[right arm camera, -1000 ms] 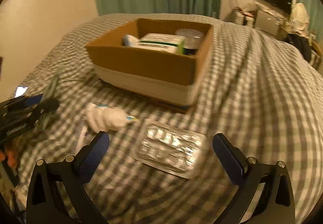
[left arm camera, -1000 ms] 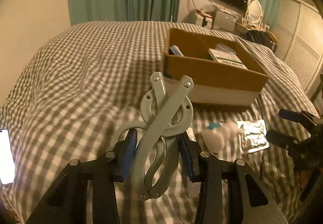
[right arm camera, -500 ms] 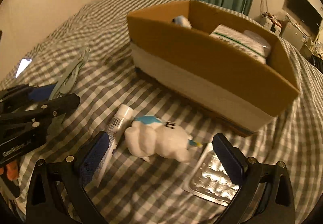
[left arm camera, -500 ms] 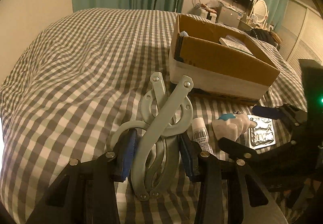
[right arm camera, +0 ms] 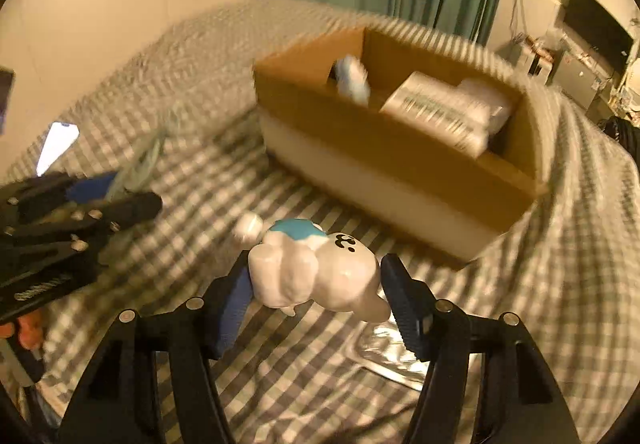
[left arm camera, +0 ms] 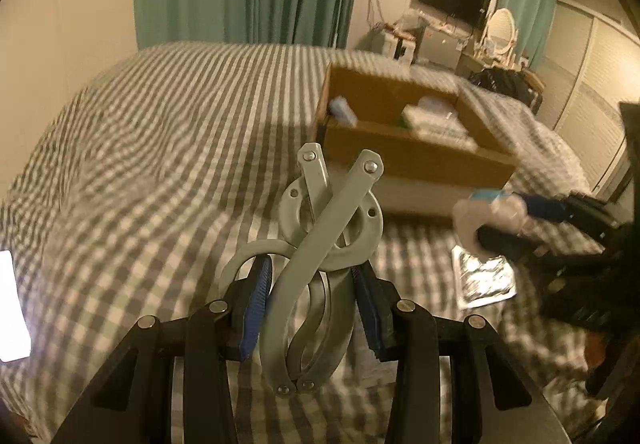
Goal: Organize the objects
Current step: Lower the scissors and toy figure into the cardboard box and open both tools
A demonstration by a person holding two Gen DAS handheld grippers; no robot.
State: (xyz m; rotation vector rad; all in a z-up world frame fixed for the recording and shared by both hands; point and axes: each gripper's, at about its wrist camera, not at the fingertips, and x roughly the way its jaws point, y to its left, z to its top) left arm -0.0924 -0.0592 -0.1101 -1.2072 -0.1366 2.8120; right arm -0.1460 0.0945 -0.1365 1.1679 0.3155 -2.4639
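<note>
My left gripper point(left arm camera: 312, 278) is shut on a pale grey-green hinged metal tool point(left arm camera: 332, 219), which sticks up between its blue pads above the checked bed cover. In the right wrist view a white plush toy point(right arm camera: 332, 268) with a blue patch sits between the pads of my right gripper point(right arm camera: 316, 268). The jaws are closing and both pads touch the toy's sides. The left wrist view shows the same toy point(left arm camera: 486, 215) in the right gripper point(left arm camera: 516, 222) at the right, blurred. The open cardboard box point(left arm camera: 420, 159) stands beyond both grippers.
The box point(right arm camera: 380, 147) holds a white printed packet point(right arm camera: 440, 111) and a blue-white item point(right arm camera: 352, 77). A silver blister pack point(right arm camera: 384, 348) lies under the right gripper, with a white tube point(right arm camera: 248, 228) beside the toy. A lit phone point(left arm camera: 12, 308) lies at the far left.
My right gripper swung left from the blister pack to the plush toy, and its wide jaws came in around it. The left gripper kept its hold on the metal tool.
</note>
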